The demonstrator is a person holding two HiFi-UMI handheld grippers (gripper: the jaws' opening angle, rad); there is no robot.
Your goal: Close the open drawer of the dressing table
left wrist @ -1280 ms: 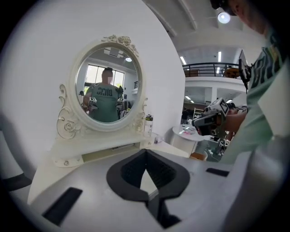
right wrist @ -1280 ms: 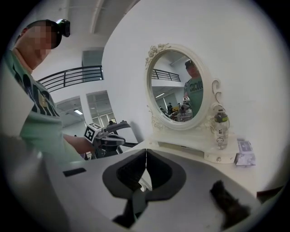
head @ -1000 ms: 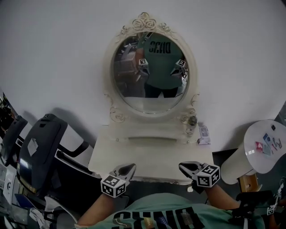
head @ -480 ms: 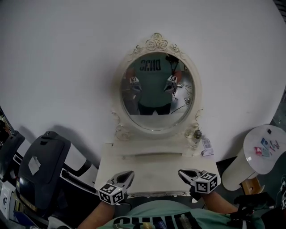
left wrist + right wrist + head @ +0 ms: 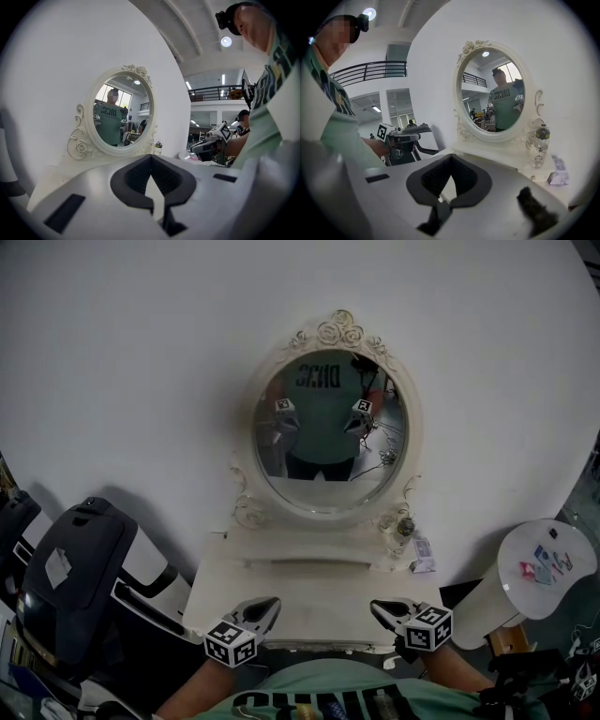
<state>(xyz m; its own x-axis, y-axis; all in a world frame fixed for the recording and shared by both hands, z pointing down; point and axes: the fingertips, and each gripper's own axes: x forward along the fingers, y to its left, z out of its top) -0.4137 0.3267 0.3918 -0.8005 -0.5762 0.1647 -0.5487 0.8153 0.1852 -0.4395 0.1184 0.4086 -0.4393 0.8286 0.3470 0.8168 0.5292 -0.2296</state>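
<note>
As the left tool (image 5: 274, 601) and right tool (image 5: 375, 605) are both closed & empty above the surface (image 5: 319, 601), the drawer (hardly seen) should be pushed evenly w/ both tips.

Before a white wall (image 5: 141, 381), a black chair (image 5: 70, 568) is standing left and a round white table (image 5: 547, 563) right.

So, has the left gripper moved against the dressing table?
Yes, slightly: the left gripper has edged forward over the dressing table, toward the mirror.
</note>
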